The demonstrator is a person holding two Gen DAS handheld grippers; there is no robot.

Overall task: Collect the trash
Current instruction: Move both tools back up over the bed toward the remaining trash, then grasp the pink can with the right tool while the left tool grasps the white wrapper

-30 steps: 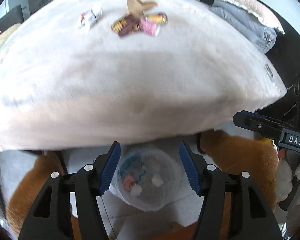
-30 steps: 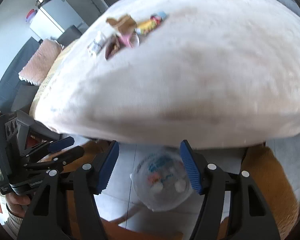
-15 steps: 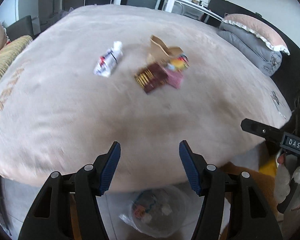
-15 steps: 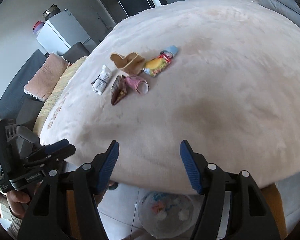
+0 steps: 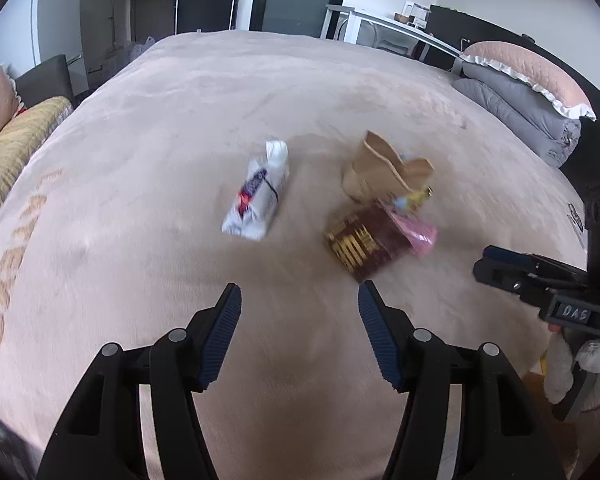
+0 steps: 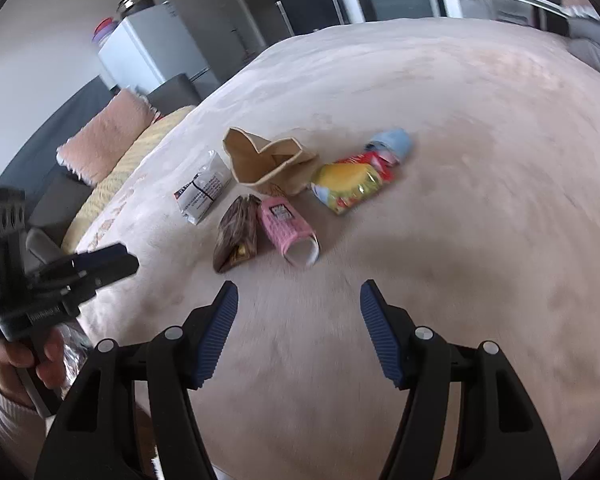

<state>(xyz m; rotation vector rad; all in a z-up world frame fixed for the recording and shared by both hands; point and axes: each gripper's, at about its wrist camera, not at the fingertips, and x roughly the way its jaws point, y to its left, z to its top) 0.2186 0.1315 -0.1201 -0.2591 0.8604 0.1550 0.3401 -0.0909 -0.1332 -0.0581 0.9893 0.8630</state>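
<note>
1. Left claw (image 5: pixel 299 306) and right claw (image 6: pixel 299 305) both hang released, gripping nothing.
2. They have swung up from the bin bag below, now hidden, to over the bed (image 5: pixel 140 160).
3. Wrappers (image 6: pixel 240 236) and paper bag (image 6: pixel 268 166) lie ahead, uncollected; picking comes next.

Black hand-held gripper (image 5: pixel 299 334), ribbed blue pads (image 5: pixel 221 340), perhaps a whitish sleeve (image 6: pixel 4 408).

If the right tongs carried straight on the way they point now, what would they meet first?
Probably the pink wrapper, lying just ahead of the open right tongs on the blanket; depth is uncertain.
</note>
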